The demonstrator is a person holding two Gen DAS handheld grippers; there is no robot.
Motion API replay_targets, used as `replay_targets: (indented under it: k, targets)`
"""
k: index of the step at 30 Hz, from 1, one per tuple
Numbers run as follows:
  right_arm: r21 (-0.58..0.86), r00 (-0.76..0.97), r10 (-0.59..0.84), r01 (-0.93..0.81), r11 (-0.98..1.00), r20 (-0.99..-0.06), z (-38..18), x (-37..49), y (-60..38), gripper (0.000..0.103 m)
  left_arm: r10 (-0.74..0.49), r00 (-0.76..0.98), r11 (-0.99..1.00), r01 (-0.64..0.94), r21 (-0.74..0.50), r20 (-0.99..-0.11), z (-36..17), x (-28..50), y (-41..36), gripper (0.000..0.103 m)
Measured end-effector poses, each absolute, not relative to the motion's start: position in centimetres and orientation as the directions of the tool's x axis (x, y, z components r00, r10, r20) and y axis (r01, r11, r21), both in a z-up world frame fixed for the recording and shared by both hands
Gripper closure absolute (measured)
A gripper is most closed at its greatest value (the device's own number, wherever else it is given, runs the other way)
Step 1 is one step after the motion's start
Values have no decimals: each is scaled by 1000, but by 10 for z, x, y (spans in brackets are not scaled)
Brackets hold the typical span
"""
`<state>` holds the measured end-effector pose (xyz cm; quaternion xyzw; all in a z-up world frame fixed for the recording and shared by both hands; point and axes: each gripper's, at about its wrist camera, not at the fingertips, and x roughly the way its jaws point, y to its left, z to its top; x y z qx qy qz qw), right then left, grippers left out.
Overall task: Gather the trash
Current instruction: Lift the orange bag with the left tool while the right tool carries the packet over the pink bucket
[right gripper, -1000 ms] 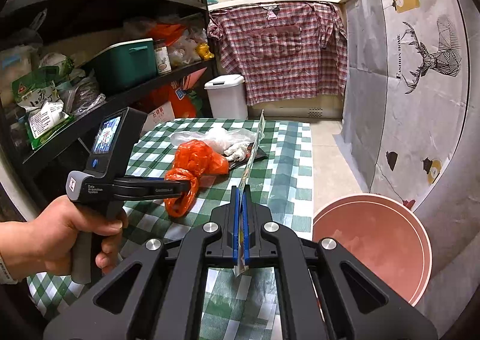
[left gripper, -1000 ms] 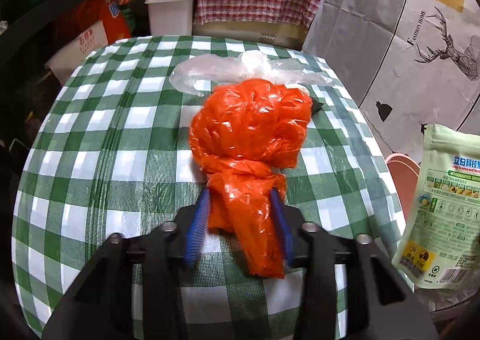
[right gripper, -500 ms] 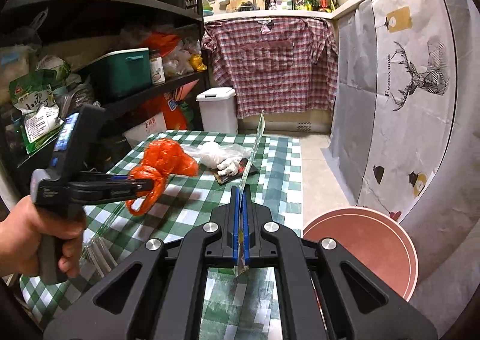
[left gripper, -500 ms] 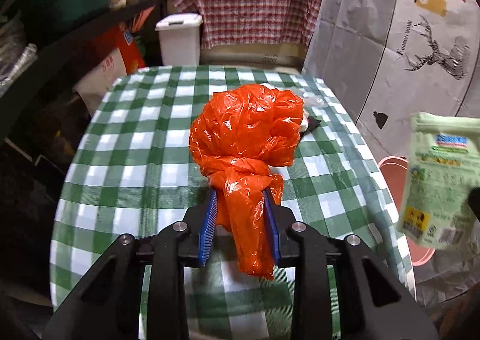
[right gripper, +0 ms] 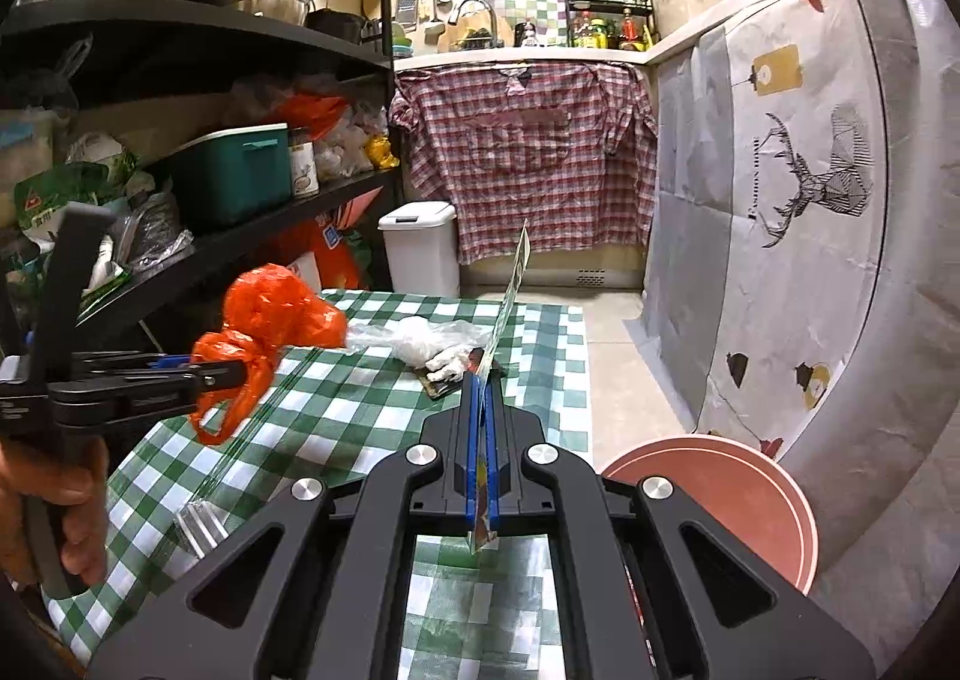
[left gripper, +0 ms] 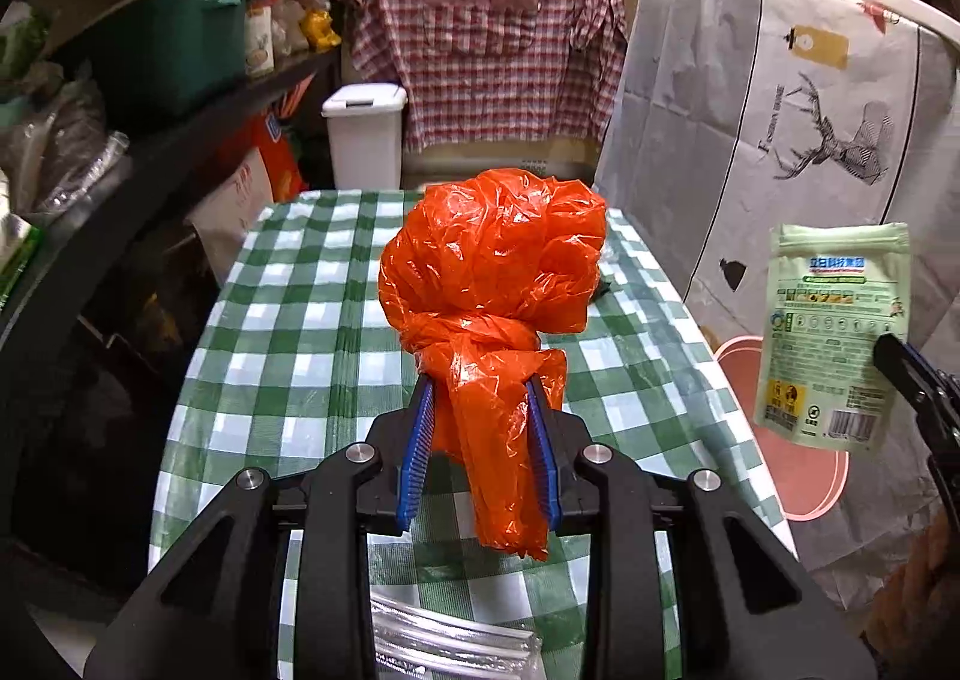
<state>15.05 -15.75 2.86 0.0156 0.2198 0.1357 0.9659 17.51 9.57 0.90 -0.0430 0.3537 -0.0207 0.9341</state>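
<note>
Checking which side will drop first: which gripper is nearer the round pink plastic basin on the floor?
Right. The right gripper, shut on a flat green pouch, hangs beside the basin; the left gripper holds the knotted orange plastic bag over the table.

Bag (left gripper: 489, 260): above the surface (left gripper: 288, 332), off it
Pouch (left gripper: 831, 335): right of bag
Basin (right gripper: 738, 500): on the floor, right of surface
Bin (right gripper: 423, 248): behind surface

A: Rig appearance, left gripper (left gripper: 480, 398)?
B: Matte black angular frame, open triangular cut-outs, four round silver screw heads, blue ribbed pads (left gripper: 418, 440).
A: Right gripper (right gripper: 480, 386)?
B: Same build: black linkage, silver screws, blue pads. From this view the left unit has a black pistol-style handle and an upright black block.
A: Clothing?
B: No sleeve visible at the hand (right gripper: 57, 506).
</note>
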Motion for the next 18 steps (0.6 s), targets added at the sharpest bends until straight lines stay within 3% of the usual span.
replay_targets:
  k: [18]
  targets:
    - [91, 897, 190, -167, 982, -399, 36, 150, -190, 100, -110, 770, 992, 47, -115, -628, 10, 150, 42, 73]
